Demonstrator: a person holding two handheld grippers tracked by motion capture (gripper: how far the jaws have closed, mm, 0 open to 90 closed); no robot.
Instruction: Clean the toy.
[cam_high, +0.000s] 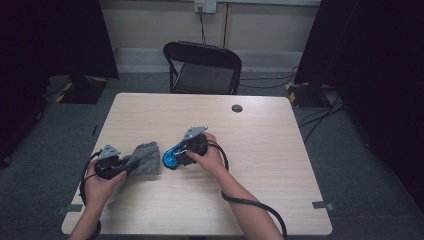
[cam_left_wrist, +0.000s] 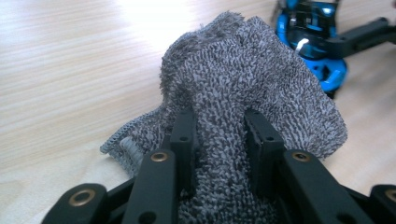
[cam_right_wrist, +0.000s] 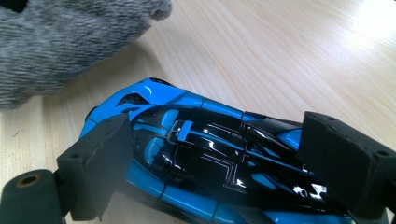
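A grey terry cloth (cam_high: 145, 159) lies bunched on the wooden table (cam_high: 260, 150) at the front left. My left gripper (cam_high: 129, 163) is shut on its near edge. In the left gripper view the black jaws pinch a fold of the cloth (cam_left_wrist: 243, 70) at the gripper (cam_left_wrist: 219, 123). Just right of the cloth a blue and black toy car (cam_high: 171, 158) rests on the table. My right gripper (cam_high: 178, 155) straddles it. In the right gripper view the car (cam_right_wrist: 210, 158) lies between the two foam pads (cam_right_wrist: 100, 158) of the gripper (cam_right_wrist: 217, 128), which stand wide, and the cloth (cam_right_wrist: 60, 42) is beyond it.
A black folding chair (cam_high: 202, 67) stands behind the table's far edge. A dark round grommet (cam_high: 237, 108) is set in the tabletop near that edge. Cables lie on the floor (cam_high: 320, 115) at the right. Bare wood lies right of the car.
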